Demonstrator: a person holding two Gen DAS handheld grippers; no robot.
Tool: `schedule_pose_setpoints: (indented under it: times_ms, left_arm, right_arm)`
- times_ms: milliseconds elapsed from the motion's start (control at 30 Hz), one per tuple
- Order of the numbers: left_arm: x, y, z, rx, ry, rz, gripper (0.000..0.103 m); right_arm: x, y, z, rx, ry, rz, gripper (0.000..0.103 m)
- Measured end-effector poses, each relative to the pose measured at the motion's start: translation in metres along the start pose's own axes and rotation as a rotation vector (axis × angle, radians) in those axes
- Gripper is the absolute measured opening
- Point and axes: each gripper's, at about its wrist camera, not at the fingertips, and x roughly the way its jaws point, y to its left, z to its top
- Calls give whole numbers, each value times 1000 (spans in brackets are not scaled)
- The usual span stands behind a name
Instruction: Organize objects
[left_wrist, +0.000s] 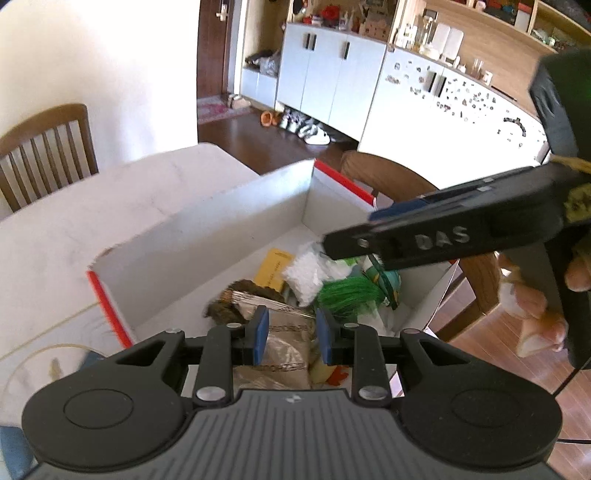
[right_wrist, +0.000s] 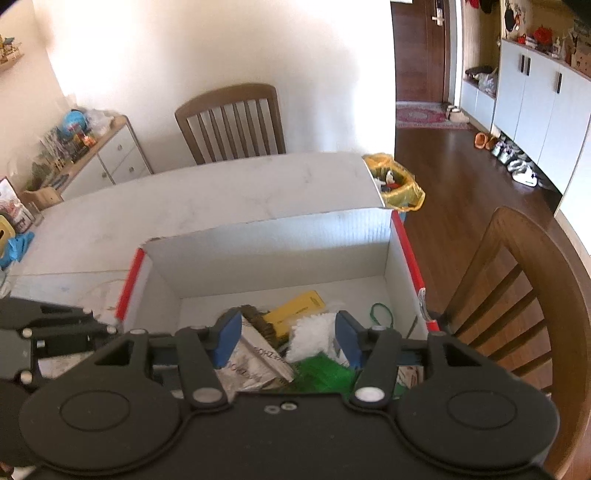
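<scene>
A white cardboard box (right_wrist: 273, 251) with red edges stands on the white table (right_wrist: 207, 192). Inside lie a silver foil packet (right_wrist: 255, 362), a brown brush (right_wrist: 264, 325), a yellow packet (right_wrist: 295, 310), a white fluffy piece (right_wrist: 310, 336) and a green bristly thing (right_wrist: 321, 373). My right gripper (right_wrist: 288, 341) hovers open above them, holding nothing. My left gripper (left_wrist: 291, 336) hangs over the foil packet (left_wrist: 288, 354) with its blue pads a little apart and nothing pressed between them. The right gripper's fingers (left_wrist: 354, 243) reach in over the box from the right in the left wrist view.
One wooden chair (right_wrist: 232, 122) stands behind the table and another (right_wrist: 524, 295) at the box's right. A yellow-lined bin (right_wrist: 397, 182) sits on the floor past the table's corner. A blue cloth (right_wrist: 14, 247) lies at the table's left edge. A hand (left_wrist: 535, 306) grips the right tool.
</scene>
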Motion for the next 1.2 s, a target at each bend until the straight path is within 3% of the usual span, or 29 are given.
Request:
schedule_pose_setpoints:
  times_ms: [433, 933, 1000, 1067, 1100, 1200]
  left_arm:
    - [-46, 21, -4, -10, -74, 30, 27]
    - [-82, 50, -24, -59, -88, 53, 27]
    - [-85, 53, -28, -64, -88, 61, 30]
    - [-87, 55, -32, -63, -91, 65, 55]
    - [-89, 55, -34, -61, -94, 67, 60]
    - [-95, 57, -39, -57, -107, 71, 63]
  right_arm:
    - [-42, 23, -25, 49, -100, 8, 64]
    - [-66, 66, -56, 35, -216, 29, 83]
    - [-68, 73, -60, 26, -224, 23, 85]
    - [-70, 76, -63, 25, -228, 26, 86]
    - [-71, 78, -66, 28, -229, 30, 88]
    - [-73, 85, -73, 31, -233, 24, 92]
